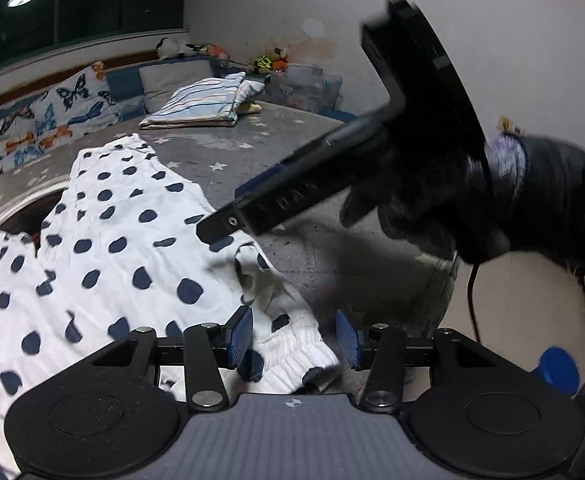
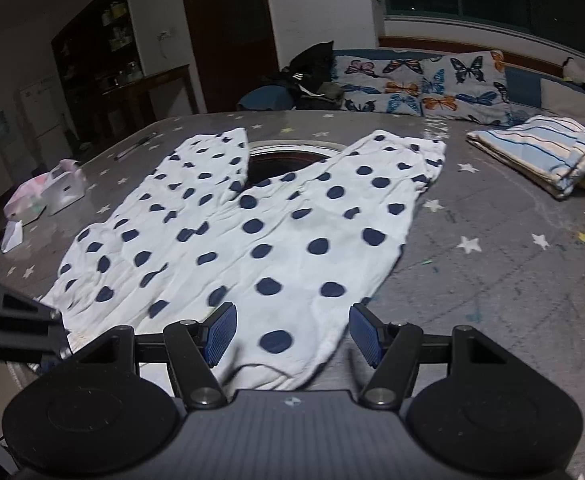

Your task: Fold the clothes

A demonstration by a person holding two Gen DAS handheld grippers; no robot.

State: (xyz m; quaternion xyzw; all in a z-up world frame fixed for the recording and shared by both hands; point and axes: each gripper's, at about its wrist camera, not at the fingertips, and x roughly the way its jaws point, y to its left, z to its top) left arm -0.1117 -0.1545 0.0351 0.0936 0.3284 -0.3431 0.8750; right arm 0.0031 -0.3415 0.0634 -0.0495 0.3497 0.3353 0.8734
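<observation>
Trousers (image 2: 244, 236), white with navy dots, are lying spread flat on the starred desk (image 2: 492, 264), legs pointing toward twelve o'clock. I am holding my left gripper (image 1: 294, 334) with jaws parted around the waistband corner, not pinching, and my right gripper (image 2: 290, 334) jaws spread over the hem at six o'clock, likely readying a fold.

Left claw (image 1: 294, 332) and right claw (image 2: 290, 332) both gape.
</observation>
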